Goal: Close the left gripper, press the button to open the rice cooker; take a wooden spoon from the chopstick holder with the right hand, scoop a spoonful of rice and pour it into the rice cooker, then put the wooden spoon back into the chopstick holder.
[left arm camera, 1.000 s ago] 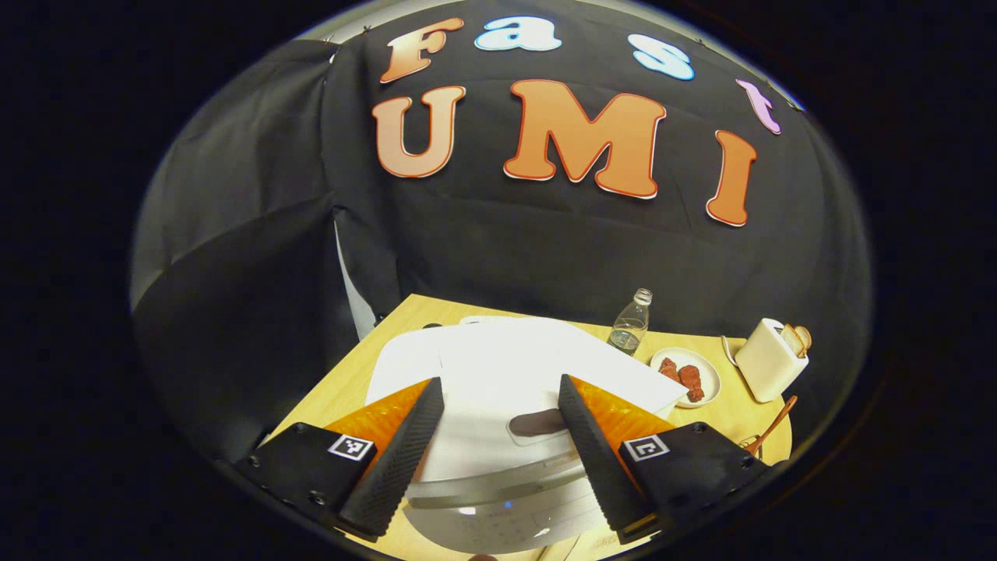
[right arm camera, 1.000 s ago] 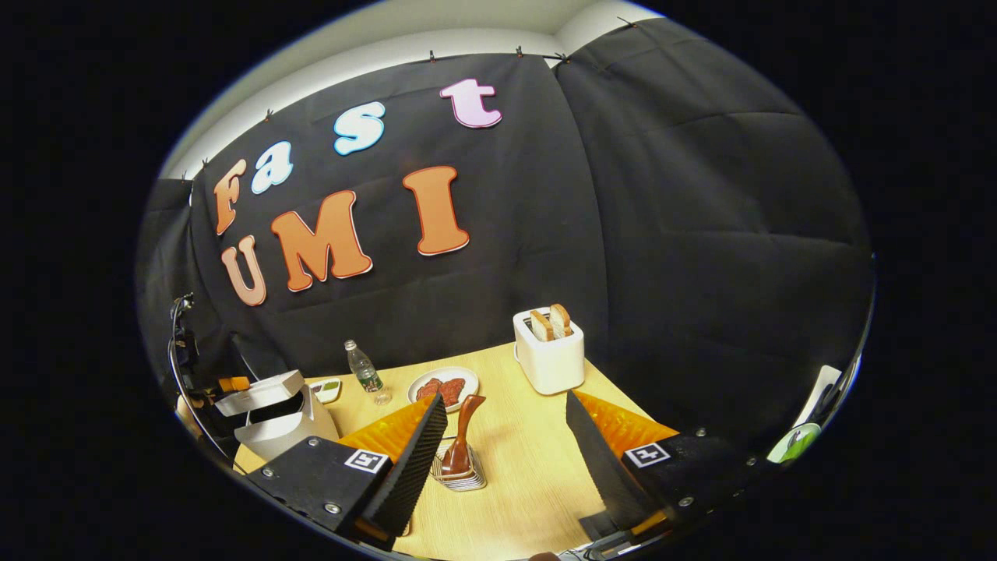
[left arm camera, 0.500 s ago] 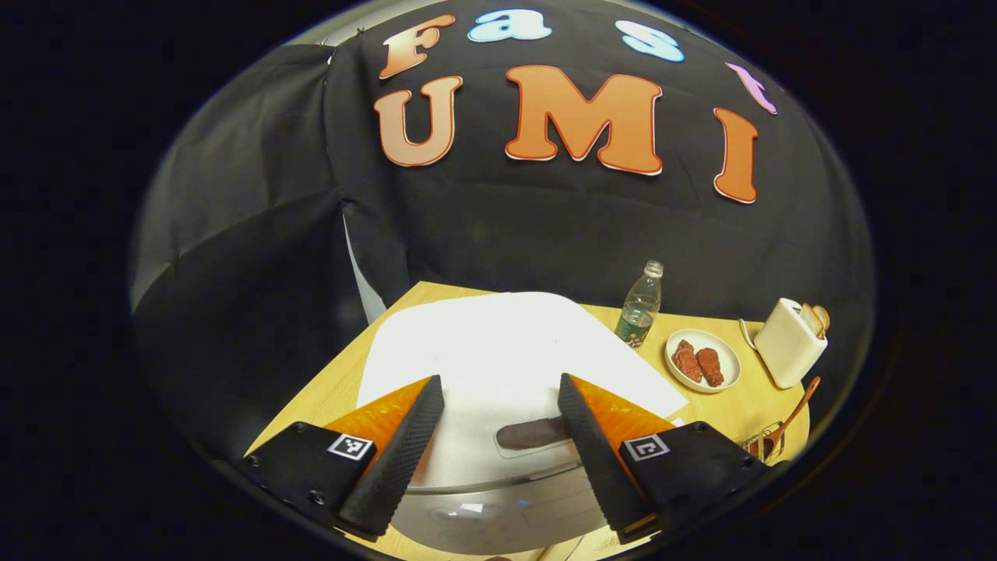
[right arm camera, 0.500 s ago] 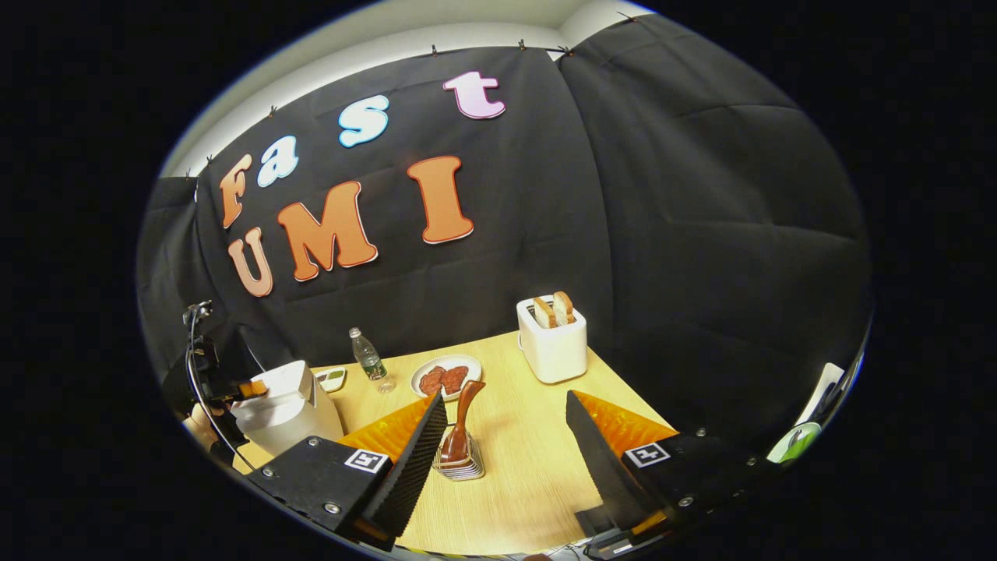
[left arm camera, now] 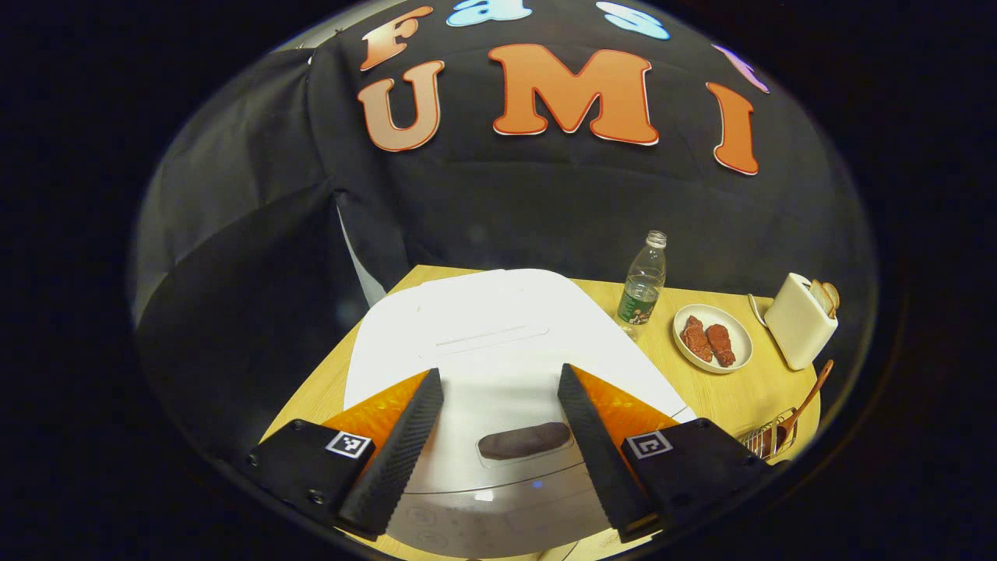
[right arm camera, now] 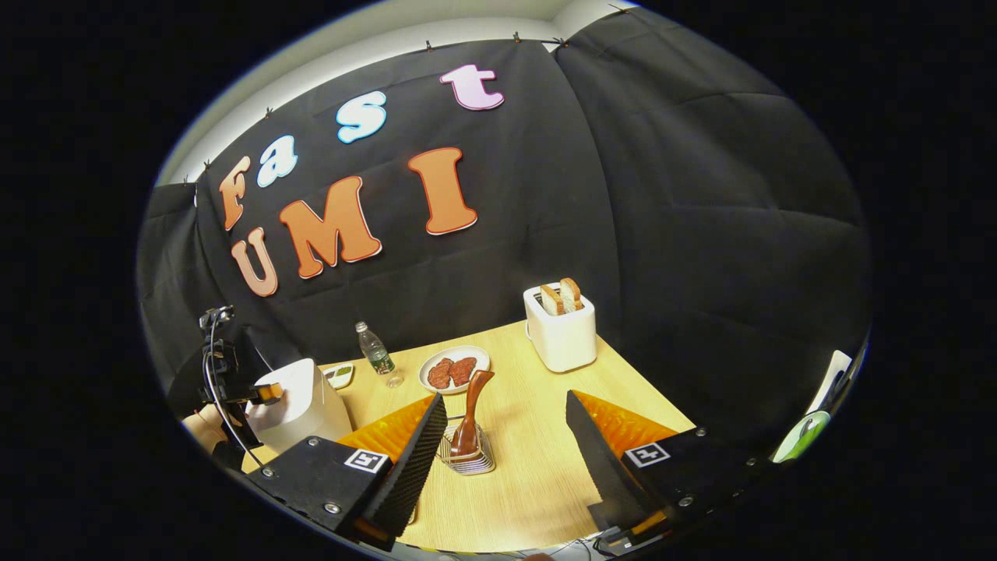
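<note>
The white rice cooker lies right below my left gripper, its lid down flat. Its dark oval button shows between the open fingers, which hold nothing. In the right gripper view the cooker stands at the far left, with the left gripper and a hand over it. The wooden spoon stands upright in the wire chopstick holder, just ahead of my right gripper and near its left finger. That gripper is open and empty. The spoon and holder also sit at the table's right edge.
On the wooden table, a white toaster with bread stands at the back. Beside it are a plate of brown meat pieces, a clear bottle and a small dish. Black cloth walls close in the far sides.
The cooker lid has gone from tilted ajar to fully down. The left gripper has lifted back, so more of the lid and the button show. The right gripper has barely moved.
</note>
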### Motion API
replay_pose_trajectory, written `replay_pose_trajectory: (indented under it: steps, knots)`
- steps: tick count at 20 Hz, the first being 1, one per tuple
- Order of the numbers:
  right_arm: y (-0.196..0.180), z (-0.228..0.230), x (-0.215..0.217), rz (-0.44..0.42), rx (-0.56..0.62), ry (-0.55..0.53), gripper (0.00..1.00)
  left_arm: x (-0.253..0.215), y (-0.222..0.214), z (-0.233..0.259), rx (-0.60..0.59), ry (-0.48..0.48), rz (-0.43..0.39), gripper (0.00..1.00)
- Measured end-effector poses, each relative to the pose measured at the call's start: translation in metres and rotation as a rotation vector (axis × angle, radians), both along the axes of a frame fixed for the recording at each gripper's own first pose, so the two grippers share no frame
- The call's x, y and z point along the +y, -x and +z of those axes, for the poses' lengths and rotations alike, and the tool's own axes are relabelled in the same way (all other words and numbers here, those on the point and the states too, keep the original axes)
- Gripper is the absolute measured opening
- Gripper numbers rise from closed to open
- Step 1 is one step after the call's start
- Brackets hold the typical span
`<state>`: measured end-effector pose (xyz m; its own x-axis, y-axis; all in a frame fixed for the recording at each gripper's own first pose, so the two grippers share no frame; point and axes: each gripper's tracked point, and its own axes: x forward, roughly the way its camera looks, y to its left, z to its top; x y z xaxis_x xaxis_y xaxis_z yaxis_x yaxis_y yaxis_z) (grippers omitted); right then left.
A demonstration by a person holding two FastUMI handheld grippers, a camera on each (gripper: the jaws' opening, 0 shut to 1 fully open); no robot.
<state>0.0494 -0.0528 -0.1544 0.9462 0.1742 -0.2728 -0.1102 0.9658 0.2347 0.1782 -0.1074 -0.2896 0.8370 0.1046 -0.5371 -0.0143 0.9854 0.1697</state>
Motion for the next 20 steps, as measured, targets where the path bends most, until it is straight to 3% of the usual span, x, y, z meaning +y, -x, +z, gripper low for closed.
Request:
replay_pose_trajectory:
  steps: [3, 5, 14, 20]
  knots:
    - [-0.002, 0.005, -0.003, -0.003, -0.013, 0.01, 0.95, 0.0, 0.002, 0.004, 0.029, 0.028, -0.026, 1.0]
    - [-0.005, 0.012, -0.006, -0.007, -0.032, 0.023, 0.95, 0.009, 0.009, 0.015, 0.054, 0.05, 0.014, 1.0]
    - [-0.027, 0.077, -0.011, -0.025, -0.156, 0.041, 0.95, 0.028, 0.021, 0.184, -0.249, 0.086, -0.017, 1.0]
    - [-0.032, 0.152, -0.019, -0.053, -0.305, 0.161, 0.95, 0.039, 0.057, 0.288, -0.41, 0.063, -0.028, 1.0]
